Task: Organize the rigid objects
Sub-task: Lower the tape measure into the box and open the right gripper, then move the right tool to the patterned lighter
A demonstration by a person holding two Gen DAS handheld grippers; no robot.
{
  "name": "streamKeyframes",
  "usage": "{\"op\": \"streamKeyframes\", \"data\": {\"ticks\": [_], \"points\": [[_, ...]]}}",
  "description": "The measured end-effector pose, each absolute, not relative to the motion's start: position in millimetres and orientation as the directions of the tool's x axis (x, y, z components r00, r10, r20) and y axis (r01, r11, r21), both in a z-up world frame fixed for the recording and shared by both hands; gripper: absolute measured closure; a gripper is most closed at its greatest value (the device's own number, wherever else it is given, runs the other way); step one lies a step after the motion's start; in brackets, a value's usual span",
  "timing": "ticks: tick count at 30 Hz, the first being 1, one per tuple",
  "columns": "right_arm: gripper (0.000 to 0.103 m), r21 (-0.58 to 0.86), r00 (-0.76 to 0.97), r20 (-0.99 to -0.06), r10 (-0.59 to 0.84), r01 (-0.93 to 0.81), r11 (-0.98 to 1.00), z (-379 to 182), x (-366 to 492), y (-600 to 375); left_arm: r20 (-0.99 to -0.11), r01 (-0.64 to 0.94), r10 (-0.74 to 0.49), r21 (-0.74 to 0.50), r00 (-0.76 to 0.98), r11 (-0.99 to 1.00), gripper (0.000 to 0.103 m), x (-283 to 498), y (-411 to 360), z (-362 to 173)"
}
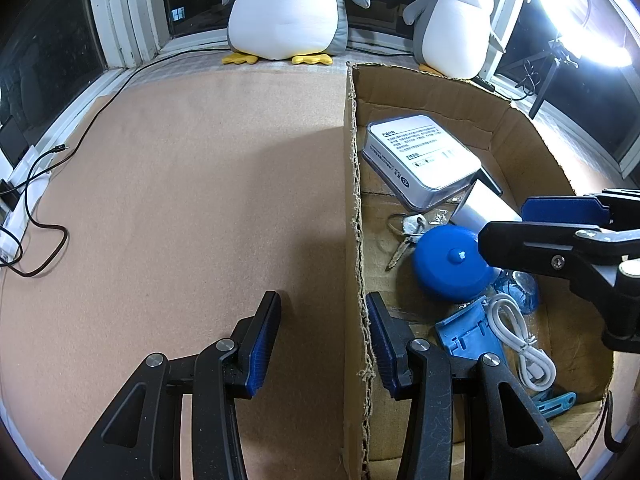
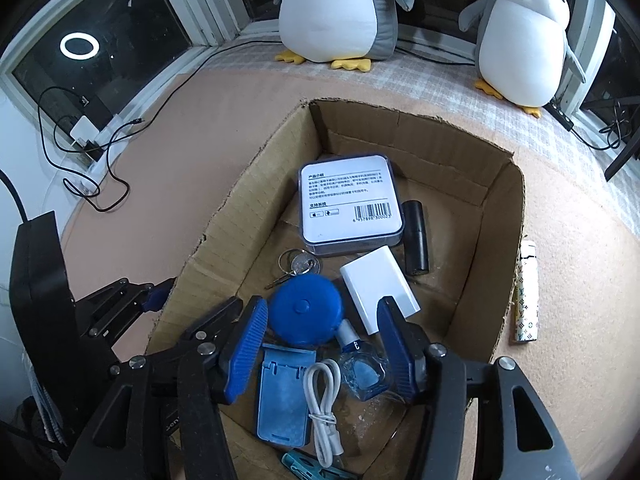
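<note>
An open cardboard box (image 2: 502,240) holds a flat tin (image 2: 350,204), a black cylinder (image 2: 416,240), keys (image 2: 298,266), a white charger block (image 2: 378,284), a blue round case (image 2: 306,312), a small clear bottle (image 2: 360,368), a blue stand (image 2: 282,396) and a white cable (image 2: 324,400). My right gripper (image 2: 322,320) hangs open over the box's near end, with nothing between its fingers. My left gripper (image 1: 322,320) is open and straddles the box's left wall (image 1: 352,200). In the left wrist view the right gripper (image 1: 508,220) reaches in from the right above the blue round case (image 1: 452,264).
A white patterned tube (image 2: 526,292) lies on the tan mat (image 1: 180,200) just outside the box's right wall. Two plush penguins (image 2: 340,8) (image 2: 524,40) stand at the back by the window. Black cables and a charger (image 2: 86,128) lie at the far left. A light-blue clip (image 2: 308,468) sits at the box's near edge.
</note>
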State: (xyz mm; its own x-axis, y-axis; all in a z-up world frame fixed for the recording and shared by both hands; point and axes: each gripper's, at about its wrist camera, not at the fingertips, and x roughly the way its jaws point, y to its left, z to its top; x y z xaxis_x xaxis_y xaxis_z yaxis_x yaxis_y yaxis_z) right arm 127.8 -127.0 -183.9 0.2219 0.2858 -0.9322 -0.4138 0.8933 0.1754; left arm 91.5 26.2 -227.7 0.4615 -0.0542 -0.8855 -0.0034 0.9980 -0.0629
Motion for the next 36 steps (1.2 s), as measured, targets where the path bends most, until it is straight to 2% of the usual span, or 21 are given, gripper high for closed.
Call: {"op": "streamKeyframes", "data": {"ticks": [22, 36], "points": [[0.049, 0.189, 0.269, -0.918, 0.293, -0.353, 0.916, -160, 131, -172, -0.885, -0.003, -0.055, -0.064, 0.462, 0.998, 0.055, 91, 27, -228], [0.049, 0.174, 0.346, -0.911, 0.225, -0.170, 0.970, -149, 148, -267, -0.886, -0.002, -0.052, -0.060, 0.461, 0.998, 0.055, 91, 26, -228]]}}
